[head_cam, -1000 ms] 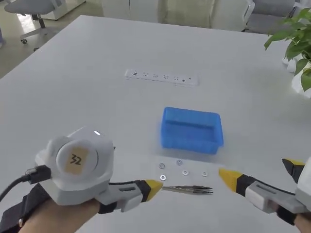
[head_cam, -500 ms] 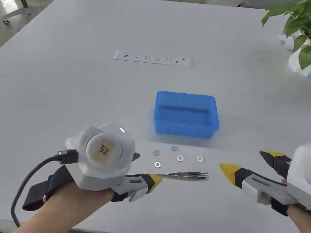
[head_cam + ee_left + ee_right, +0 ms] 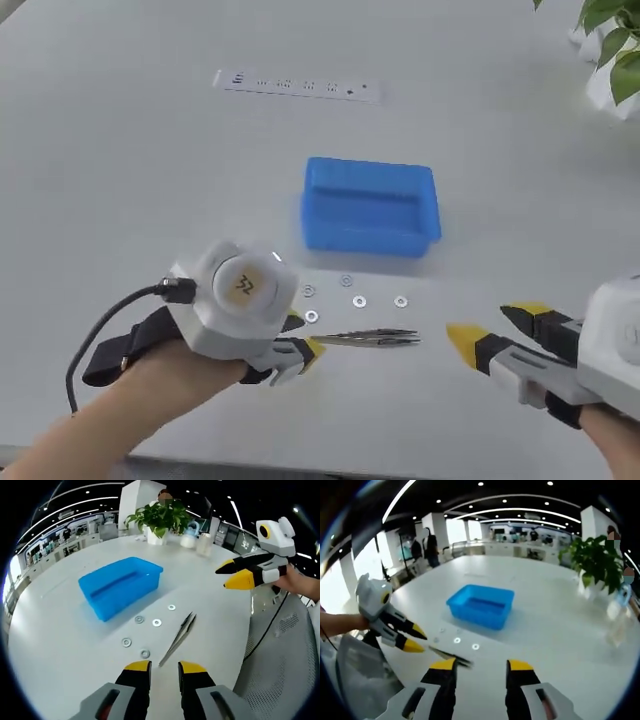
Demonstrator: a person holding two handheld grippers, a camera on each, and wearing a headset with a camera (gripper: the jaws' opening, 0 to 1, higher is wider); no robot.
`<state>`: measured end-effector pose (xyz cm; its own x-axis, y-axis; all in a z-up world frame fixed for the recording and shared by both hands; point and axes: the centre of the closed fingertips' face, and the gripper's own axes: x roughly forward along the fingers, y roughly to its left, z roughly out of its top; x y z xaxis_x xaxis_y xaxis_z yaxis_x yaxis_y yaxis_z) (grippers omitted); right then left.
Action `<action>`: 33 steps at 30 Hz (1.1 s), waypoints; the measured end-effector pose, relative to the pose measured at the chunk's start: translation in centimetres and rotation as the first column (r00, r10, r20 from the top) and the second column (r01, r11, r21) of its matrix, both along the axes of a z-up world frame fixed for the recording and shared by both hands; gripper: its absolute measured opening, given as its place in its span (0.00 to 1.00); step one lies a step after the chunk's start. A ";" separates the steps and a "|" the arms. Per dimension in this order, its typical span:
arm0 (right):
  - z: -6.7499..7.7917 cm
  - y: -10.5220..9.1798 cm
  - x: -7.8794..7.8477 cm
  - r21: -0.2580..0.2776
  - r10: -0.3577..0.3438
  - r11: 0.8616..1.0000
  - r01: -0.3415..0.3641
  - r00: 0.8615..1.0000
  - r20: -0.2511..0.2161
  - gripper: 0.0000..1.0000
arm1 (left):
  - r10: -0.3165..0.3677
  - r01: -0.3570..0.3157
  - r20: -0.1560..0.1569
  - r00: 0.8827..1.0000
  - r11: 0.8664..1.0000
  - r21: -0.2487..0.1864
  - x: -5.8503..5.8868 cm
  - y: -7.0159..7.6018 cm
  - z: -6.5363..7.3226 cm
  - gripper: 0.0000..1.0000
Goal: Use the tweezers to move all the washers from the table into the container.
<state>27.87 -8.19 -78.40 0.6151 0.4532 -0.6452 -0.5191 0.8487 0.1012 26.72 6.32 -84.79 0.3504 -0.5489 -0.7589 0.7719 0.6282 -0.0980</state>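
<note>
While both grippers are held just above the white table, nothing is gripped by either. Nearest the person, the left gripper is seen with its yellow-tipped jaws parted, and the right gripper is likewise held with a clear gap between its jaws. Between the two, the tweezers are laid flat on the table, their blunt end just ahead of the left gripper's parted jaws; whether it is touched by them cannot be told. Just beyond the tweezers, five washers are scattered loosely on the table, apart from one another. Behind them, near but not touching, the blue container is set upright. Farther back, a white power strip is laid across the table, and a potted plant is placed at the far right corner.
</note>
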 end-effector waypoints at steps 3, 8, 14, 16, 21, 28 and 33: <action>-0.1 0.1 -0.1 0.007 -0.002 1.000 0.002 1.000 -0.006 0.34 | -0.038 0.038 0.004 0.999 0.999 0.037 0.0 0.0 -0.8 0.16; -0.5 0.4 -0.6 0.000 0.005 1.000 -0.005 1.000 -0.022 0.33 | -0.069 0.069 0.015 0.997 0.997 0.038 0.0 -0.4 -0.8 0.12; -0.6 0.8 -0.9 -0.005 0.019 1.000 -0.019 0.999 -0.027 0.31 | -0.115 0.113 0.021 0.993 0.992 0.061 0.1 -0.7 -1.2 0.06; -0.6 0.9 -1.0 -0.013 0.037 0.999 -0.038 0.999 -0.031 0.28 | -0.131 0.130 0.009 0.991 0.990 0.061 -0.3 -0.8 -1.4 0.04; -0.7 1.2 -1.2 -0.024 0.065 0.998 -0.066 0.997 -0.029 0.23 | -0.189 0.185 0.049 0.981 0.980 0.075 -0.6 -1.2 -1.3 0.00; -0.1 2.3 -1.5 -0.054 0.122 0.991 -0.122 0.992 -0.014 0.17 | -0.220 0.216 0.051 0.974 0.973 0.084 -1.5 -1.5 -1.1 0.00; 0.2 3.5 -2.0 -0.075 0.178 0.981 -0.178 0.984 0.000 0.15 | -0.220 0.216 0.064 0.973 0.974 0.072 -1.7 -1.4 0.1 0.00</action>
